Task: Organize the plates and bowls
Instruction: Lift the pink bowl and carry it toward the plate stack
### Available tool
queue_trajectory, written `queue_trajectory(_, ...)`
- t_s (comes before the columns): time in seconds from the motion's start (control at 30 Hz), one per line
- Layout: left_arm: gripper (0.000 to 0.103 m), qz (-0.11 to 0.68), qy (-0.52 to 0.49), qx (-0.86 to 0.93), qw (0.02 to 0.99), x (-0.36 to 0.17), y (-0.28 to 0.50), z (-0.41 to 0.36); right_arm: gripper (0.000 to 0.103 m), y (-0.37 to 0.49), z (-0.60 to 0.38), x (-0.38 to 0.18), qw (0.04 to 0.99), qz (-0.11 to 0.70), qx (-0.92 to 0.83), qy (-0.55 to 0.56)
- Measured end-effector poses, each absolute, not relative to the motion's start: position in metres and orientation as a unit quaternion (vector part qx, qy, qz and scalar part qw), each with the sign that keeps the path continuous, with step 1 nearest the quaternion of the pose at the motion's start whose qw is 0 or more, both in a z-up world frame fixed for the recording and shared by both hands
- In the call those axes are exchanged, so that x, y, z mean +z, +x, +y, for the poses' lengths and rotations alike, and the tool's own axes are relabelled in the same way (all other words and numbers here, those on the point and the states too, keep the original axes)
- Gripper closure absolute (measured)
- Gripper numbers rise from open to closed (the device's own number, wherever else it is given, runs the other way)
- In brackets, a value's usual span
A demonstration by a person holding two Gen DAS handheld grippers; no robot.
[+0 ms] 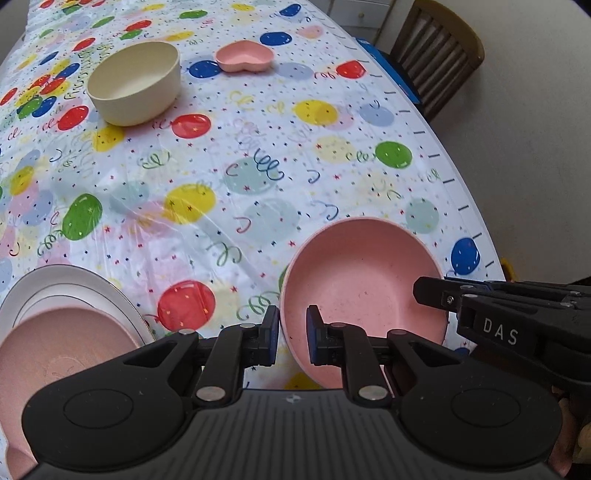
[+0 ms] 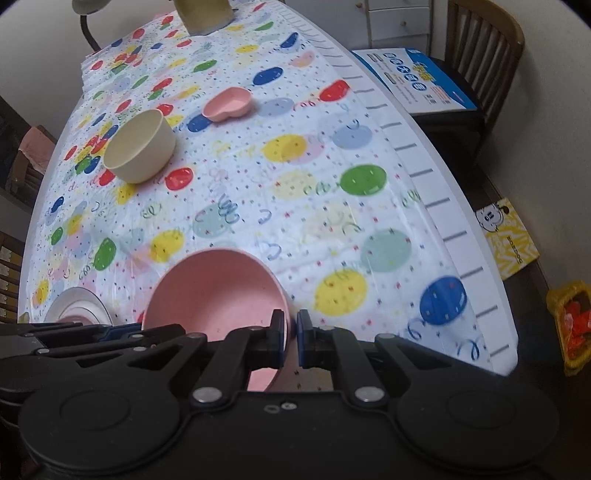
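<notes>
A pink bowl (image 1: 362, 291) is held tilted above the table near its front right edge. My left gripper (image 1: 291, 328) is shut on its left rim. My right gripper (image 2: 291, 330) is shut on its right rim, with the bowl (image 2: 214, 291) to its left. A pink plate (image 1: 51, 354) lies on a white plate (image 1: 74, 284) at the front left. A cream bowl (image 1: 135, 81) and a pink heart-shaped dish (image 1: 243, 55) stand apart at the far side.
The table (image 1: 258, 177) has a balloon-patterned cloth. A wooden chair (image 1: 439, 55) with a blue-and-white box (image 2: 413, 79) on it stands to the right. A lamp base (image 2: 205, 14) is at the far end. Toys (image 2: 570, 325) lie on the floor.
</notes>
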State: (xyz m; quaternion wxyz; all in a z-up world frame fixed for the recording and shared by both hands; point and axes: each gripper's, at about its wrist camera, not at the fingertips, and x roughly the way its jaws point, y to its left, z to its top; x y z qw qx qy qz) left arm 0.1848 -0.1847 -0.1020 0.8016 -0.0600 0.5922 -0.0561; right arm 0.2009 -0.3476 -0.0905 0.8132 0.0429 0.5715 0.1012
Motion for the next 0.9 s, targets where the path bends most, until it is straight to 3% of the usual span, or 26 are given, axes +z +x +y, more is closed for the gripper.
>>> queue_trajectory(0.9, 0.088, 0.611, -0.048, -0.062, 0.788, -0.118, 0.179, -0.189, 0.096, 0.186, -0.360, -0.114, 0.799, 0.593, 0.081, 0.049)
